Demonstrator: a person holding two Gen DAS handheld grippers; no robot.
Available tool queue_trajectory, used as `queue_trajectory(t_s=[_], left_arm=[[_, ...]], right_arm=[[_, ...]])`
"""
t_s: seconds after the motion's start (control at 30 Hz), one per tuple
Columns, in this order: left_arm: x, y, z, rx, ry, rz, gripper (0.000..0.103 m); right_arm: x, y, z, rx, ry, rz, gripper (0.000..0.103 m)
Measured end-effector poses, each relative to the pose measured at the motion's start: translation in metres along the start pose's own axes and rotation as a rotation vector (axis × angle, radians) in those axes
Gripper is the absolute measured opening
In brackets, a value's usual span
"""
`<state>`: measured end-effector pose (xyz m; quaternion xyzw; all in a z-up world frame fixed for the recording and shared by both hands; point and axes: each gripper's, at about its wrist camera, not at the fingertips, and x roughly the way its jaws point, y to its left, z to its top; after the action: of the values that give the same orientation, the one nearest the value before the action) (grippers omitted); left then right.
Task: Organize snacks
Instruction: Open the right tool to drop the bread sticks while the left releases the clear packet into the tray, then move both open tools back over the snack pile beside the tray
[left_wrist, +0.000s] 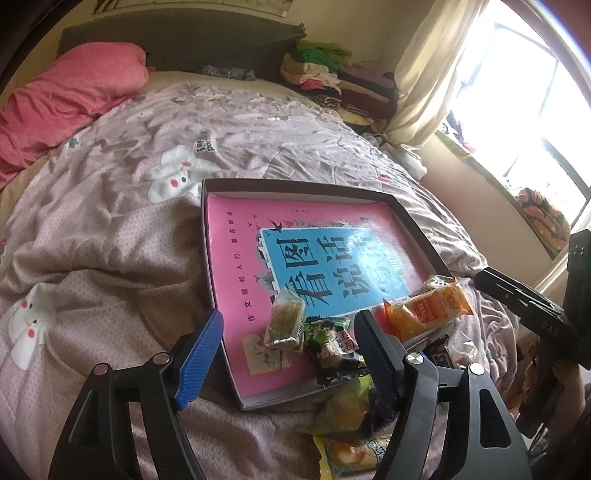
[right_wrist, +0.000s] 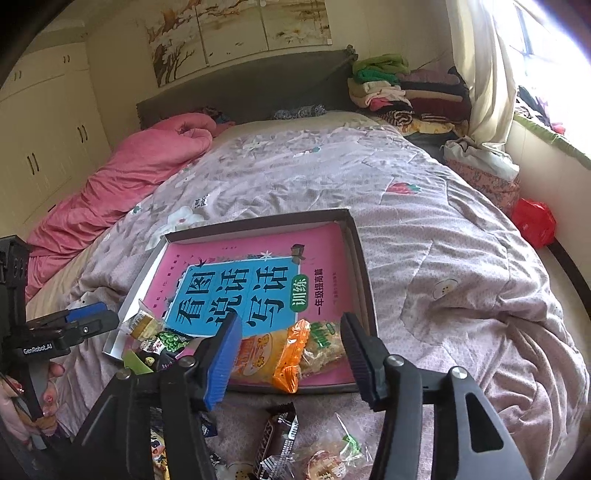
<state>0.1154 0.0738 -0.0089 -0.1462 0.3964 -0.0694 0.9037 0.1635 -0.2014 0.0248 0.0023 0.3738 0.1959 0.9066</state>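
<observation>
A shallow box (left_wrist: 295, 183) with a pink and blue book inside lies on the bed; it also shows in the right wrist view (right_wrist: 258, 220). In it lie a clear-wrapped cracker pack (left_wrist: 286, 323), a dark green packet (left_wrist: 334, 345) and an orange snack bag (left_wrist: 430, 308), which also shows in the right wrist view (right_wrist: 284, 352). My left gripper (left_wrist: 291, 354) is open and empty over the box's near edge. My right gripper (right_wrist: 291, 362) is open and empty just above the orange bag. Several loose snacks, including a brown bar (right_wrist: 279, 439), lie on the quilt in front of the box.
A yellow-green packet (left_wrist: 343, 406) and a yellow one (left_wrist: 351, 452) lie by the box's near corner. A pink duvet (right_wrist: 122, 184) lies at the bed's left. Folded clothes (right_wrist: 399, 88) are stacked by the headboard. A red bag (right_wrist: 533, 221) is on the floor at right.
</observation>
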Motion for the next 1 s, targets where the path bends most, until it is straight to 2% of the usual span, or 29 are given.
queue_trajectory(t_s=[0.37,1.0], left_arm=[[-0.016,0.000,-0.002,0.001,-0.029,-0.001,0.075],[-0.029,-0.004,-0.012,-0.002,-0.046,0.000,0.075]], right_arm=[[-0.014,-0.005,0.002,0.005,-0.037,-0.009,0.063],[-0.030,-0.004,-0.001,0.012,-0.053,0.007,0.064]])
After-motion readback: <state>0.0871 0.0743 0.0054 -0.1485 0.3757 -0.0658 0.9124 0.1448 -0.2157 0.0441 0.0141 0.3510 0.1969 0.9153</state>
